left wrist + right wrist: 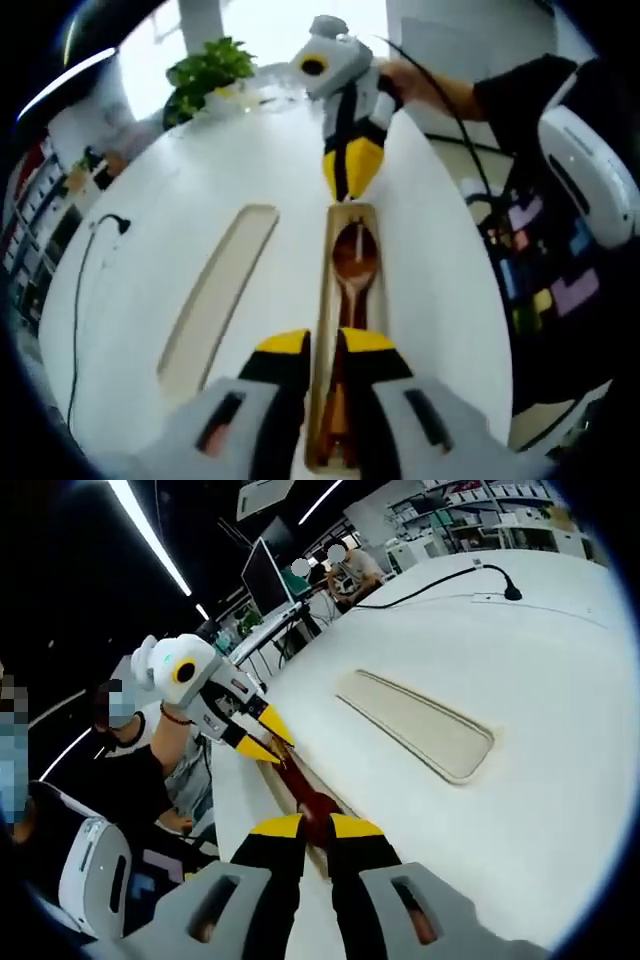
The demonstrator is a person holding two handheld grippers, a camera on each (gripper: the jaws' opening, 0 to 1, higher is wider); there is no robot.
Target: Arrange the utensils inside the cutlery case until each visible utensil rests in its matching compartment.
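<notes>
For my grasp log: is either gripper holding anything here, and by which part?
Cannot be told: both the left gripper and right gripper straddle the wooden spoon in its tray.

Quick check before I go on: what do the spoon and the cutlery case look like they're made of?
The spoon looks like wood, reddish-brown with a glossy, probably lacquered finish: a bright highlight sits in its bowl. The cutlery case looks like pale, light-coloured wood or bamboo with a matte surface, though moulded plastic can't be ruled out. It lies on the white table.

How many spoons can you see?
1. A brown wooden spoon lies in the narrow tray between the two tongs. More could be hidden under the tongs.
</notes>
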